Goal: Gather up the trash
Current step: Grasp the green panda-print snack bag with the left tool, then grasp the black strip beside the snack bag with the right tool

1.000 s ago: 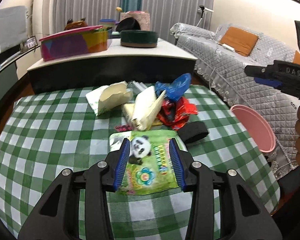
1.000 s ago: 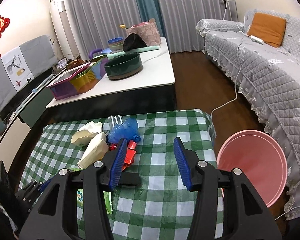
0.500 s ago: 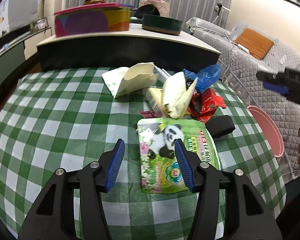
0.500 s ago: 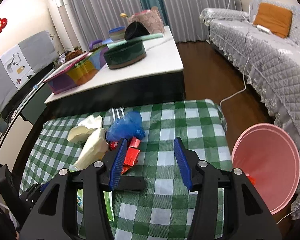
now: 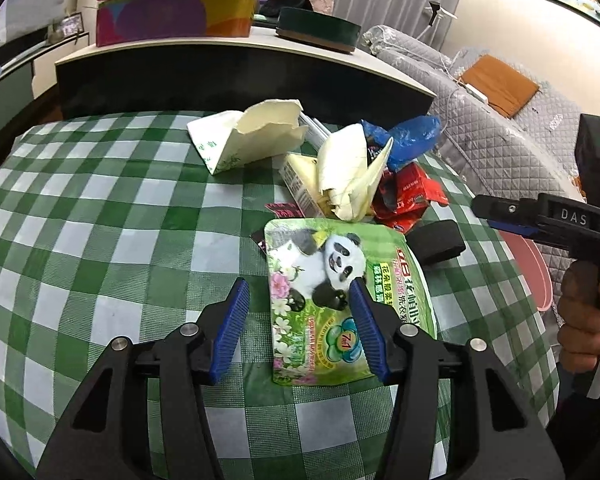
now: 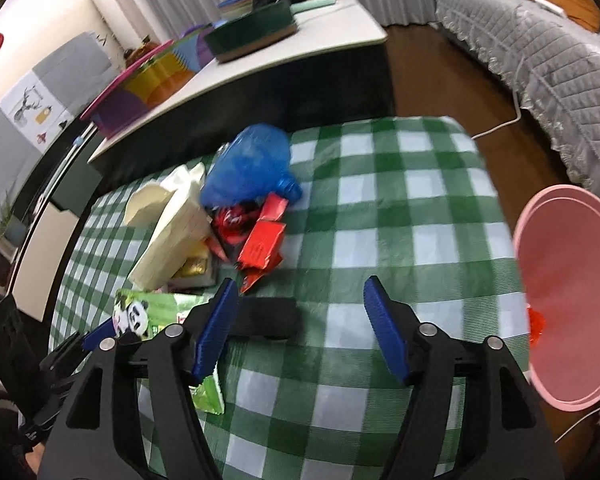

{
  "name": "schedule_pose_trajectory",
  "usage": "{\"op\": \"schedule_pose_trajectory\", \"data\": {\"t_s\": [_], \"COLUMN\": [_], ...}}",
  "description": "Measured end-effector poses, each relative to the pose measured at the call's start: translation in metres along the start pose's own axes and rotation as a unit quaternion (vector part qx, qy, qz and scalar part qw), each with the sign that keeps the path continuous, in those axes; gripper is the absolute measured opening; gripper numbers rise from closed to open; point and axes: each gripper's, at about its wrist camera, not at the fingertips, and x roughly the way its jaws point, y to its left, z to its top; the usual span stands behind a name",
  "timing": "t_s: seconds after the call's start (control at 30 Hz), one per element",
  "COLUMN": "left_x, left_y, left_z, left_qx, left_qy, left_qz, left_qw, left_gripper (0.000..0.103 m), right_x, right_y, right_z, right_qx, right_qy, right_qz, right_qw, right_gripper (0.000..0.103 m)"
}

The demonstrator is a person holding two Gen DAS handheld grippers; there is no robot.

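Between the fingers of my left hand-held gripper lies the left edge of the green panda pouch, flat on the checked table; the jaws stand moderately apart and, as far as I can see, nothing is pinched yet. My right hand-held gripper is opening its jaws above bare cloth, with a black block just beside its left finger and nothing between the pads. Ahead of both sits the rest of the trash: torn cream cartons, a blue plastic bag and red wrappers, heaped and touching. Off the right gripper's right side, beyond the table edge, stands the pink bin with something red already inside.

I judge the pouch light, limp and slick, so it will likely sag and slide; taking it by a thin edge or corner seems best, since it lies too flat for a broad bite. The wrappers and bag should crush easily.

Whether the pouch is empty I cannot tell, its near end is hidden by my fingers, and the right view is blurred
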Motion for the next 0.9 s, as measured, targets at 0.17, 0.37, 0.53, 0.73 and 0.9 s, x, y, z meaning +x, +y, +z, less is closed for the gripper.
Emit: {"op": "schedule_pose_trajectory", "data": {"t_s": [0.17,0.37,0.53,0.73,0.9], "left_x": [0.002,-0.001,-0.007,-0.012,-0.022], "left_y": [-0.001,-0.002,-0.003,-0.007,-0.014], "left_z": [-0.001,0.002,0.003,0.004,0.007], "left_qx": [0.004,0.010,0.014,0.018,0.032], "left_qy": [0.004,0.004,-0.002,-0.007,-0.021], "left_qz": [-0.011,-0.016,-0.021,-0.029,-0.035], "left_qw": [0.9999,0.9998,0.9997,0.9994,0.9987], "left_gripper": [0.040,0.020,0.014,0.012,0.006], "right_x": [0.017,0.028,0.030,0.017,0.003], "right_y": [0.001,0.004,0.011,0.016,0.020], "right_z": [-0.004,-0.007,-0.012,-0.015,-0.014], "right_qx": [0.006,0.010,-0.003,-0.020,-0.037], "right_qy": [0.033,0.055,0.066,0.051,0.031], "right_qz": [0.018,0.039,0.037,0.029,0.020], "right_qw": [0.999,0.998,0.997,0.998,0.999], "right_gripper": [0.068,0.068,0.052,0.009,0.006]}}
